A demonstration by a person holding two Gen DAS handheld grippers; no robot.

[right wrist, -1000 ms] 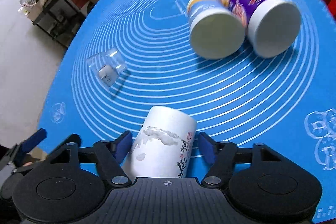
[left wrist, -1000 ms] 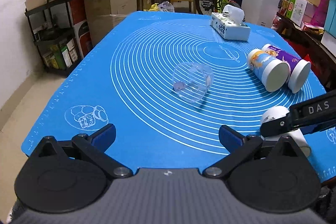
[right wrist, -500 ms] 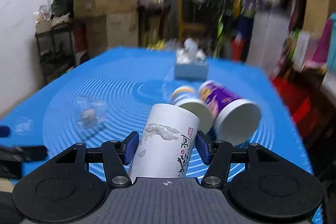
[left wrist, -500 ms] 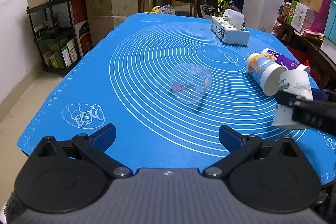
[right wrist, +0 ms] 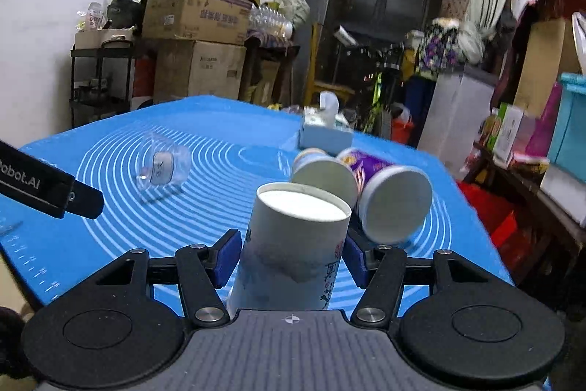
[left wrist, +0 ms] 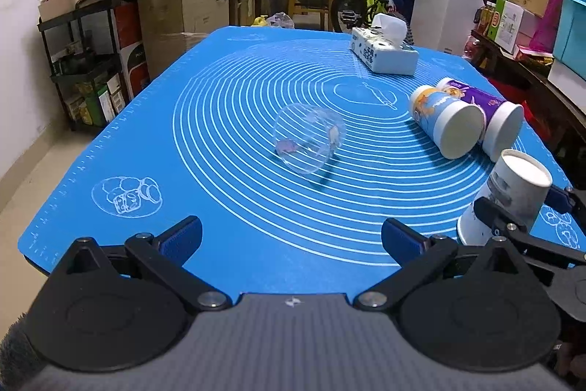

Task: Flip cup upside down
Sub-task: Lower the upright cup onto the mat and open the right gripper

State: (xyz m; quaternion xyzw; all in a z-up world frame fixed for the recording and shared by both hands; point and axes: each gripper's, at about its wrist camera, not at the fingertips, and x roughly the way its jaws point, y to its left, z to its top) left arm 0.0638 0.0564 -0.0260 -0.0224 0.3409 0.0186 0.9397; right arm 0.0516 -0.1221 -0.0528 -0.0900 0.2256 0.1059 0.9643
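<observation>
My right gripper (right wrist: 289,257) is shut on a white paper cup (right wrist: 293,244) with ink-style print. The cup stands base up and slightly tilted, its rim at the blue mat. In the left wrist view the same cup (left wrist: 512,189) shows at the right edge, held by the right gripper (left wrist: 520,211). My left gripper (left wrist: 289,237) is open and empty above the mat's near edge. A clear plastic cup (left wrist: 307,141) lies on its side at the mat's middle, well ahead of the left gripper.
Two paper cups, one orange-blue (left wrist: 443,120) and one purple (left wrist: 494,120), lie on their sides at the right of the blue mat (left wrist: 219,98). A tissue box (left wrist: 384,50) sits at the back. Boxes, shelves and a bicycle surround the table.
My right gripper has tipped the white cup from lying along the mat to standing base up, and lowered it. The left gripper has barely moved.
</observation>
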